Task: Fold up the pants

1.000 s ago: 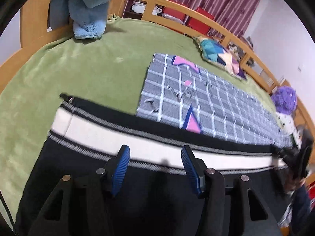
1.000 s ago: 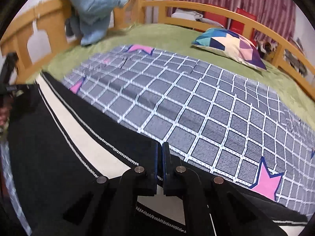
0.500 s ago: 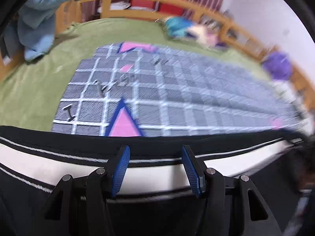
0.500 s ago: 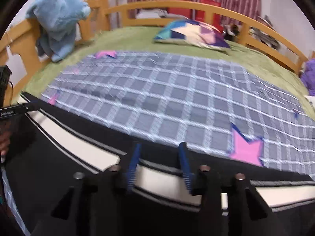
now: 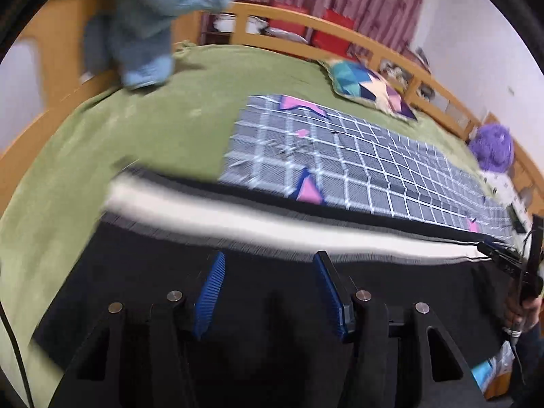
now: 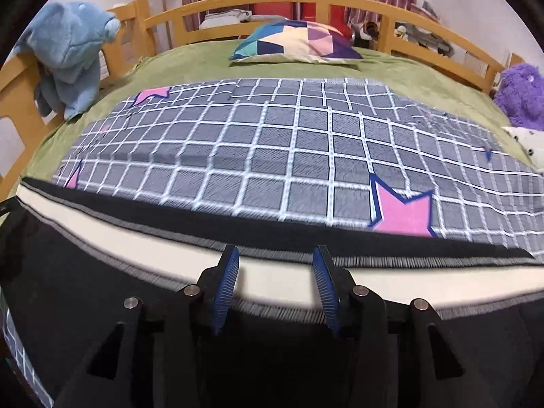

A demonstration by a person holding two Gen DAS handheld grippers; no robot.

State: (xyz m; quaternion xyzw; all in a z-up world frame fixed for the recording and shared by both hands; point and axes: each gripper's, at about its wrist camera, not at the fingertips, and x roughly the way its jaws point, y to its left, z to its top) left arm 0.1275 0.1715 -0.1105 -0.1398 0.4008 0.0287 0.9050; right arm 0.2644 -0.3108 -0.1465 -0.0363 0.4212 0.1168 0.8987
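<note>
The left gripper [image 5: 268,265] stands with its blue pads apart and nothing between them, hanging over the black cloth of the pants [image 5: 238,289]. The right gripper [image 6: 275,261] has its jaws opening at this moment — the pads are spread over the cream side stripe [image 6: 278,278] and press on nothing.

The pants lie flat and long across the near part of the bed, the stripe running from side to side in both views, their far edge lying over the near border of the grey checked blanket [image 6: 289,142]. They look laid out lengthwise, perhaps with one leg already over the other, though the pictures do not settle that; the crosswise folds that would shorten them seem to be left.

Beyond the blanket there is open green bedspread [image 5: 136,129] — good room to slide or swing cloth toward the patterned pillow [image 6: 299,40]. At the sides the wooden rail [image 6: 340,0] hems things in, with a blue plush toy [image 6: 71,47] on one side and a purple plush toy [image 6: 520,91] on the other.
</note>
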